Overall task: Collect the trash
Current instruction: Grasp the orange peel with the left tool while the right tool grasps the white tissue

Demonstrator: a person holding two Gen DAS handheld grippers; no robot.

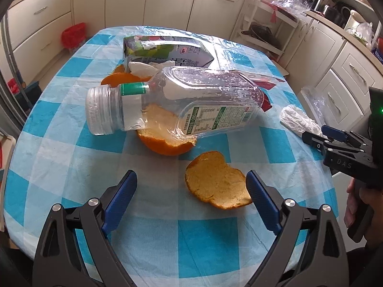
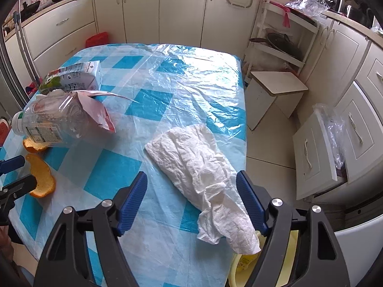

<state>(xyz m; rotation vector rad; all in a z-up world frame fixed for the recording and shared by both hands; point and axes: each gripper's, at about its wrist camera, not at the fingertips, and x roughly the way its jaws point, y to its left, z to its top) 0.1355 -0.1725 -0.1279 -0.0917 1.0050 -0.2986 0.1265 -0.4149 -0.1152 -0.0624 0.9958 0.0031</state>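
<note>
Left wrist view: left gripper has its fingers spread wide, hovering low over the table, nothing between the pads. Table wears a blue-and-white checked cloth with a clear plastic sheet over it. Loose orange peel lies pith-up just inside the right-hand finger, may be touching it, can't tell. Ahead, clear plastic bottle on its side, cap toward the left, resting on a second orange peel. More peel behind the bottle neck, beside a carton lying flat. Red-and-white wrapper pokes out past the bottle's base. Right gripper enters from the right edge of this view, near a crumpled white paper towel. Right wrist view: right gripper also spread wide, paper towel lying between the fingers and draping over the near table edge; its tail sits against the right-hand finger, no pinch. Something yellow shows below the table edge under the towel, can't identify it. Room: small kitchen, cream cabinets along the back wall and right side, tiled floor, white open rack with dark pans, small white stool off the table's far right corner, red item on the floor by the back cabinets, clear plastic bags on the counter.
</note>
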